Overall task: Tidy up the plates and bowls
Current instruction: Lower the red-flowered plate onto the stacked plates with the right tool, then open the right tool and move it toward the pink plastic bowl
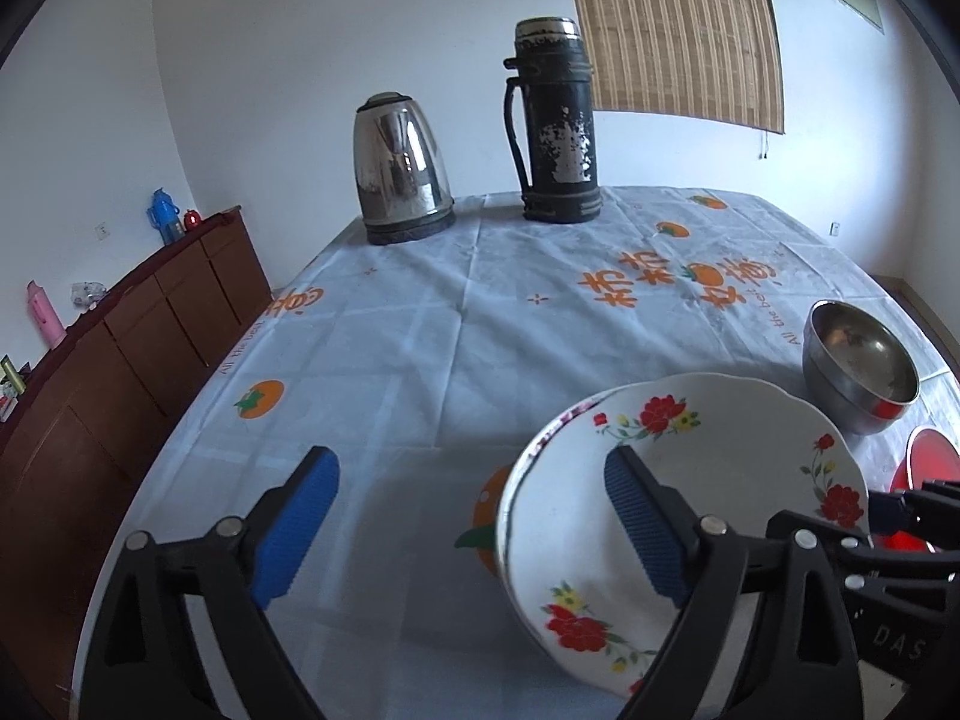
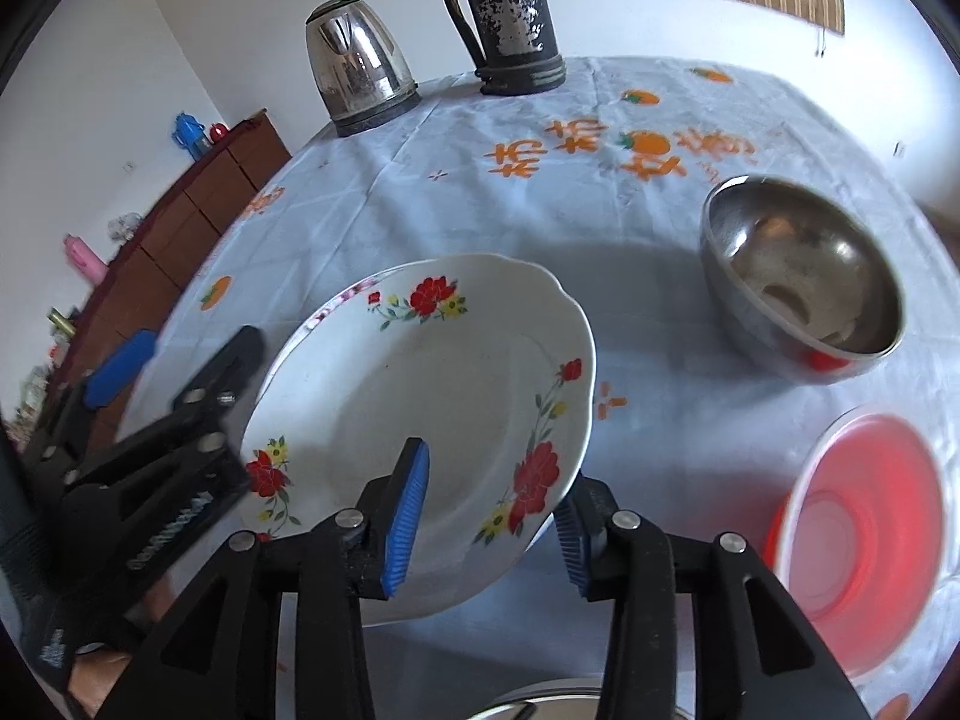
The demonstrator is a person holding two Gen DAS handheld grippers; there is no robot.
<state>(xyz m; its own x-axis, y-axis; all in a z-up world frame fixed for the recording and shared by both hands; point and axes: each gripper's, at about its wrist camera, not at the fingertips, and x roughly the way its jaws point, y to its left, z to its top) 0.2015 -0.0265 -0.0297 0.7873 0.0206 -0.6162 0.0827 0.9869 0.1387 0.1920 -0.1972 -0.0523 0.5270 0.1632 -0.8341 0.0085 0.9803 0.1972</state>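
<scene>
A white plate with red flowers (image 2: pixel 432 396) lies on top of a second plate whose purple-patterned rim (image 2: pixel 345 297) peeks out at the far left. My right gripper (image 2: pixel 489 531) is open astride the flowered plate's near rim, one pad over its inside, the other outside the rim. My left gripper (image 1: pixel 468 528) stands wide open at the flowered plate (image 1: pixel 720 480); its right finger hangs over the left part and nothing is gripped. A steel bowl (image 2: pixel 804 276) and a red bowl (image 2: pixel 864 534) sit to the right.
A steel kettle (image 1: pixel 402 168) and a worn black thermos (image 1: pixel 555 126) stand at the table's far edge. The tablecloth (image 1: pixel 420 348) has orange prints. A brown sideboard (image 1: pixel 120 348) with bottles runs along the left wall. A metal rim (image 2: pixel 540 699) shows at the near edge.
</scene>
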